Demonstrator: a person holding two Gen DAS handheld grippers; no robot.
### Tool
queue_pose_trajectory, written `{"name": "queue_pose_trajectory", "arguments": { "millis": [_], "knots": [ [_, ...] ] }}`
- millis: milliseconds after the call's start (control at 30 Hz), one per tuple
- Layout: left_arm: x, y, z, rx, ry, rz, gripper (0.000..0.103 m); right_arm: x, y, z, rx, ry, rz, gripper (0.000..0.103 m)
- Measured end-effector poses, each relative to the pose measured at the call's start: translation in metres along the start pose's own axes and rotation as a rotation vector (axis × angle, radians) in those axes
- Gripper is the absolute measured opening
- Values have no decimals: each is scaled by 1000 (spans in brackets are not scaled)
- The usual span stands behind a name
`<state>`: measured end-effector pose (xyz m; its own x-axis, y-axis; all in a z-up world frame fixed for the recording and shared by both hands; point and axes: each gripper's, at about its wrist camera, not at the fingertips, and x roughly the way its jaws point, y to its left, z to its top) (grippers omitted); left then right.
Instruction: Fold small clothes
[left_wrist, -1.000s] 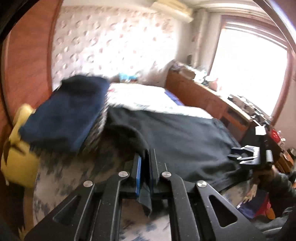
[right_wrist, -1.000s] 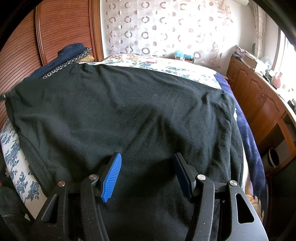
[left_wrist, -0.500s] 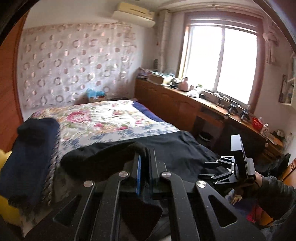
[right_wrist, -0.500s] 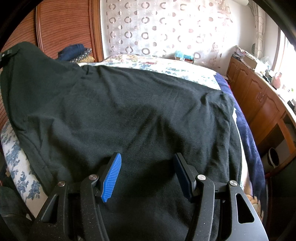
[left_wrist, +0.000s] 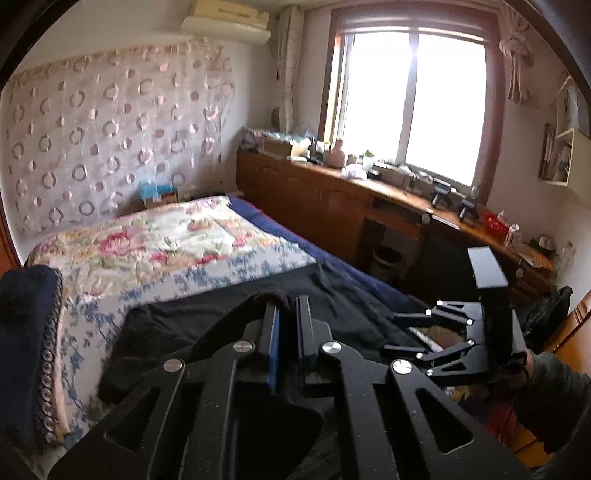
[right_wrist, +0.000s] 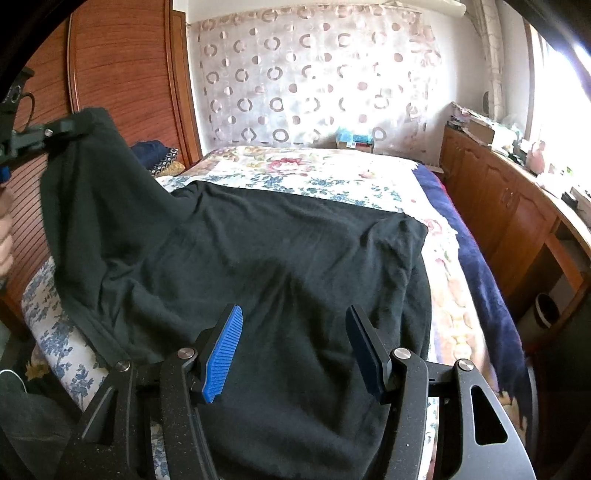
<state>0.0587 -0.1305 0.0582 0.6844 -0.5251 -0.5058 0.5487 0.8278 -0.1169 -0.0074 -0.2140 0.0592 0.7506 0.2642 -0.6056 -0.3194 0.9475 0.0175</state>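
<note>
A black garment (right_wrist: 280, 251) lies spread over the near half of the bed. My left gripper (left_wrist: 286, 314) is shut on its left edge and holds that edge lifted high above the bed; in the right wrist view the left gripper (right_wrist: 64, 127) is at the far left with cloth (right_wrist: 92, 177) hanging from it. My right gripper (right_wrist: 293, 339) is open and empty, hovering just over the garment's near part. It also shows in the left wrist view (left_wrist: 399, 332), low at the right.
The floral bedspread (right_wrist: 314, 170) covers the far half of the bed. A folded navy cloth (left_wrist: 26, 332) lies at the bed's left side by the wooden headboard (right_wrist: 122, 85). A wooden cabinet (left_wrist: 332, 206) with clutter runs along the right under the window.
My left gripper has lifted the garment's left edge up off the bed and carried it toward the right. The right gripper has stayed still and open.
</note>
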Motion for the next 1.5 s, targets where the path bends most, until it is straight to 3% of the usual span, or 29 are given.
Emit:
{"name": "queue_pose_trajectory", "arguments": {
  "millis": [100,133,167,200,300,467,633,900,1000,1200,1300,1500],
  "knots": [
    [7,2,-10,5,42,5,12,3,6,-6,2,4,11,60],
    [7,2,-12,3,45,-2,22,4,6,-7,2,6,14,60],
    [6,3,-14,-2,45,-6,37,4,6,-7,2,9,17,60],
    [4,5,-16,-8,43,-8,45,5,7,-7,3,10,22,60],
    [-2,11,-22,-21,54,5,54,5,10,-5,2,13,39,60],
    [-11,32,-38,-39,66,53,77,10,19,4,-14,9,79,60],
    [-22,55,-68,-87,81,144,78,16,35,9,-42,18,135,60],
    [-26,80,-98,-147,108,219,78,41,73,15,-110,65,256,60],
    [-25,83,-102,-154,111,235,78,57,83,13,-159,109,246,51],
    [-28,84,-102,-156,104,247,78,75,85,12,-202,149,215,11],
    [-28,86,-103,-153,101,259,78,69,87,15,-220,129,238,9],
    [-28,86,-104,-160,99,252,78,39,87,36,-215,3,257,8]
  ]
}}
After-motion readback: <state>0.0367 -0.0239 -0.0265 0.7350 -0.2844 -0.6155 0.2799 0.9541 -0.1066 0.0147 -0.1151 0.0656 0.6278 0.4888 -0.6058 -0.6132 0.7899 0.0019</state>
